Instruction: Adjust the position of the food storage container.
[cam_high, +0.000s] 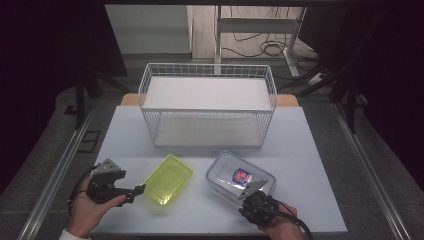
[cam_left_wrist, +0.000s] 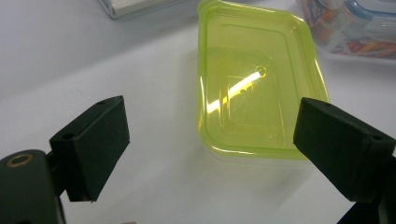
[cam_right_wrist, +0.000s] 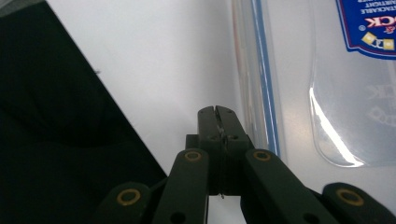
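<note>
Clear lidded container with a blue seal under its rim and a blue and red label on the lid sits on the white table, toward the near right part of it. In the right gripper view the container's long edge runs up the picture just beside the jaw tips, and the label shows at the top right corner. The right gripper sits over the container's near corner in the high view, with its grey plate tilted above the lid. Its jaws are pressed flat against each other with nothing between them, as the right gripper view shows; whether the tips touch the container's rim I cannot tell. The person's right hand holds it from the near edge of the table.

Just to the left of the clear container lies a yellow-green translucent container, flat on the table and turned at an angle, near the clear one but apart from it. The left gripper points at its near left corner from beside it. In the left gripper view its two jaws stand wide apart, holding nothing, with the yellow-green container lying beyond and between them. The left hand grips its body.

Behind both containers, toward the far side of the table, stands a white wire basket.
</note>
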